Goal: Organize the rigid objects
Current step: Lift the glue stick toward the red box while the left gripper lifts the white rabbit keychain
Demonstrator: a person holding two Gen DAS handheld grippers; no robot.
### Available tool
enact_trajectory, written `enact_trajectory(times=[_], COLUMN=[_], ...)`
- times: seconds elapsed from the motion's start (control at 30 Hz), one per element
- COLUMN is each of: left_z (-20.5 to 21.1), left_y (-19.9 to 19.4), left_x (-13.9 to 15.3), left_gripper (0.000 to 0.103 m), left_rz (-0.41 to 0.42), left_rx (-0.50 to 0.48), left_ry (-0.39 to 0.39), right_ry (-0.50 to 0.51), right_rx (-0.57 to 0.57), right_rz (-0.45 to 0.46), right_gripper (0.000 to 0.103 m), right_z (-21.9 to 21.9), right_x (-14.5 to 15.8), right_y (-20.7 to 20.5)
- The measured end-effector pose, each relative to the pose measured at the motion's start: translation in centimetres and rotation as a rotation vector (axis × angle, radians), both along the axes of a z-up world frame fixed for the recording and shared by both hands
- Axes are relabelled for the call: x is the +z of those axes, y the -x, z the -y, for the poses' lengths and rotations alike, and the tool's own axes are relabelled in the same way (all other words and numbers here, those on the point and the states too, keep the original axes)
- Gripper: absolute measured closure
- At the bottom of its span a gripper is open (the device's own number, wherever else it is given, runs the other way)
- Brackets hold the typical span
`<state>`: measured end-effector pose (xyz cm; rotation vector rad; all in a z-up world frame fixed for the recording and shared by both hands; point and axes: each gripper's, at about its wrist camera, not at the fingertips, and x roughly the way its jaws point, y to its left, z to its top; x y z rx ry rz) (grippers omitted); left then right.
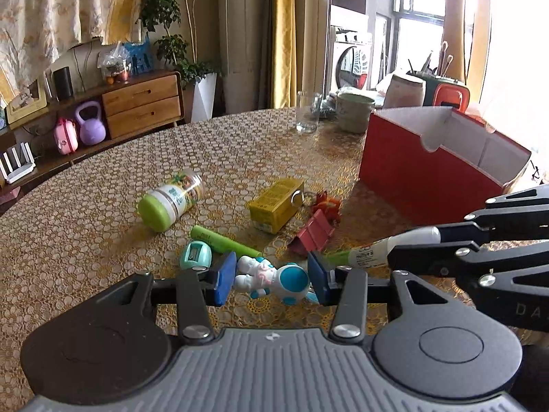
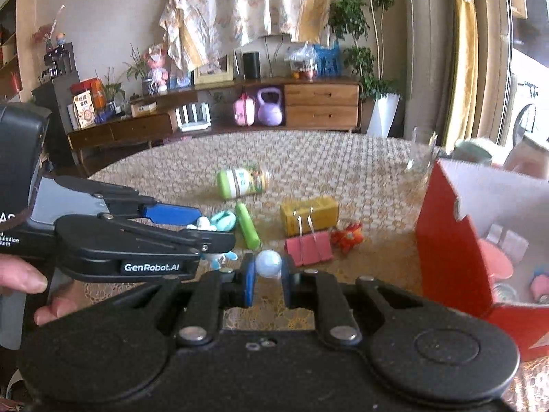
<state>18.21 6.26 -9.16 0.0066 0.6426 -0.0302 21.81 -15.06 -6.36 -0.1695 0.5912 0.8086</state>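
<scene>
Red box (image 2: pixel 446 240) holds small toys; left tool (image 1: pixel 271 279) clamps astronaut toy (image 1: pixel 274 276), right tool (image 2: pixel 267 279) clamps marker (image 1: pixel 394 245)

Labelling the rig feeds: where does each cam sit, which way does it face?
Left wrist: on the left gripper, facing across the table; its blue pads clamp a toy astronaut; right gripper holding a marker enters from the right.
Right wrist: on the right gripper, same way; the left gripper and a hand show.
Shared: green-capped jar, yellow box, red box.

Wood sideboard w/ drawers (image 1: pixel 140 104), purple kettlebell (image 1: pixel 90 123), potted plant (image 1: pixel 171 27), drinking glass (image 1: pixel 308 111), yellow curtain (image 1: pixel 283 34)
</scene>
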Motion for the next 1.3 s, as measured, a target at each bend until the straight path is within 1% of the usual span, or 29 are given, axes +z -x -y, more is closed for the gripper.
enact_trajectory(times=[0.2,0.23,0.27,0.3,0.37,0.43,0.5,0.6,0.7,0.77,0.8,0.83,0.9,0.93,0.97,1.1,1.2,1.3], left_z=[0.7,0.9,1.2,1.4,1.8,2.7,3.3,3.3,3.2,3.3,3.5,3.7,4.2,4.4,4.7,6.0,7.0,7.3], left_y=[0.7,0.8,0.9,0.8,0.8,0.4,0.0,0.3,0.6,0.9,1.1,1.3,1.9,2.2,2.3,2.0,2.2,1.7], left_x=[2.0,2.4,2.8,3.2,4.0,4.4,4.1,3.5,2.5,1.8,1.5,1.2,0.7,0.5,0.2,-2.0,-3.3,-4.1], left_gripper=[0.058,0.074,0.081,0.083,0.083,0.083,0.083,0.083,0.082,0.077,0.066,0.044,0.021,0.021,0.021,0.021,0.021,0.021], left_rz=[0.023,0.026,0.028,0.023,0.019,0.005,-0.019,-0.028,-0.062,-0.082,-0.092,-0.098,-0.082,-0.068,-0.075,-0.152,-0.159,-0.18], left_rx=[-0.002,-0.005,-0.01,-0.017,-0.032,-0.052,-0.075,-0.091,-0.098,-0.121,-0.135,-0.151,-0.177,-0.196,-0.21,-0.259,-0.292,-0.298], left_ry=[0.002,0.005,0.008,0.015,0.032,0.011,-0.011,-0.002,-0.002,0.005,0.006,0.004,0.005,0.01,0.008,-0.03,-0.072,-0.069], right_ry=[-0.027,-0.035,-0.045,-0.053,-0.064,-0.071,-0.082,-0.089,-0.089,-0.091,-0.092,-0.093,-0.096,-0.098,-0.098,-0.094,-0.096,-0.094], right_rx=[-0.028,-0.032,-0.038,-0.044,-0.055,-0.07,-0.084,-0.098,-0.101,-0.1,-0.101,-0.102,-0.104,-0.107,-0.107,-0.109,-0.11,-0.11], right_rz=[0.042,0.044,0.047,0.051,0.065,0.075,0.064,0.065,0.069,0.068,0.068,0.069,0.067,0.065,0.063,0.062,0.062,0.061], right_gripper=[0.089,0.089,0.089,0.089,0.089,0.089,0.089,0.089,0.089,0.089,0.089,0.089,0.089,0.089,0.089,0.089,0.089,0.089], right_z=[1.6,1.9,2.3,2.6,3.4,4.1,4.7,5.4,6.0,6.2,6.4,6.5,6.6,6.7,6.8,6.7,6.7,6.8], right_x=[2.0,2.2,2.5,2.9,3.7,4.2,4.4,4.7,4.6,4.6,4.6,4.6,4.5,4.5,4.5,4.5,4.5,4.5], right_y=[0.5,0.5,0.5,0.5,0.5,0.2,-0.1,-0.1,-0.1,-0.2,-0.3,-0.3,-0.2,-0.3,-0.3,-0.2,-0.2,-0.3])
